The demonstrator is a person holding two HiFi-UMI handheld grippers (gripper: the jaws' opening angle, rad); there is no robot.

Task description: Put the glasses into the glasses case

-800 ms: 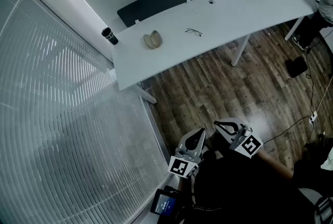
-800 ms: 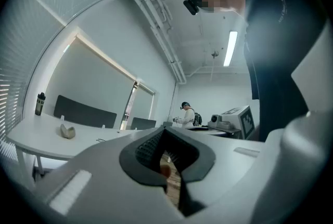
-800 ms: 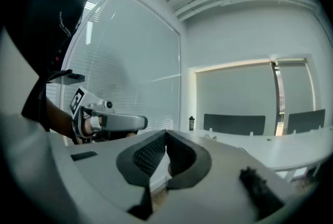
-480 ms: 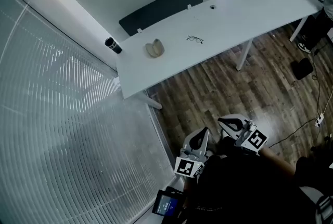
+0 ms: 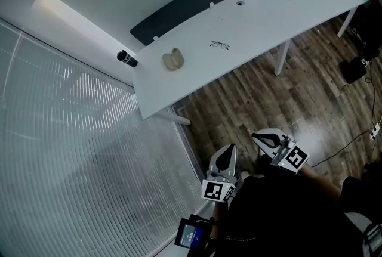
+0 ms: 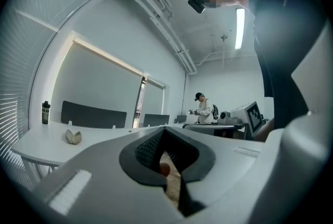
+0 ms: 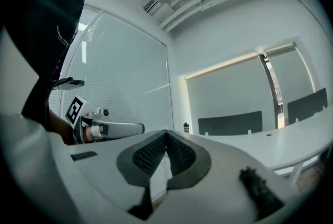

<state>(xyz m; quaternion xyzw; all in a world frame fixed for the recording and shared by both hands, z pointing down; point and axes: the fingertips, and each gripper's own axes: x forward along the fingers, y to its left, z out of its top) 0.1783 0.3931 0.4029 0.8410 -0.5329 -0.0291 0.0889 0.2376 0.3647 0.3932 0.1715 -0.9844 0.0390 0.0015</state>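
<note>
Not begun yet: glasses (image 5: 219,45) out on table (image 5: 280,8), apart from open case (image 5: 173,60). Left gripper (image 5: 228,154) and right gripper (image 5: 258,136) well away, jaws together, empty.

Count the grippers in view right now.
2. The left gripper is low in the head view, above the wood floor. The right gripper is just to its right. Both have their jaws together, holding nothing.
</note>
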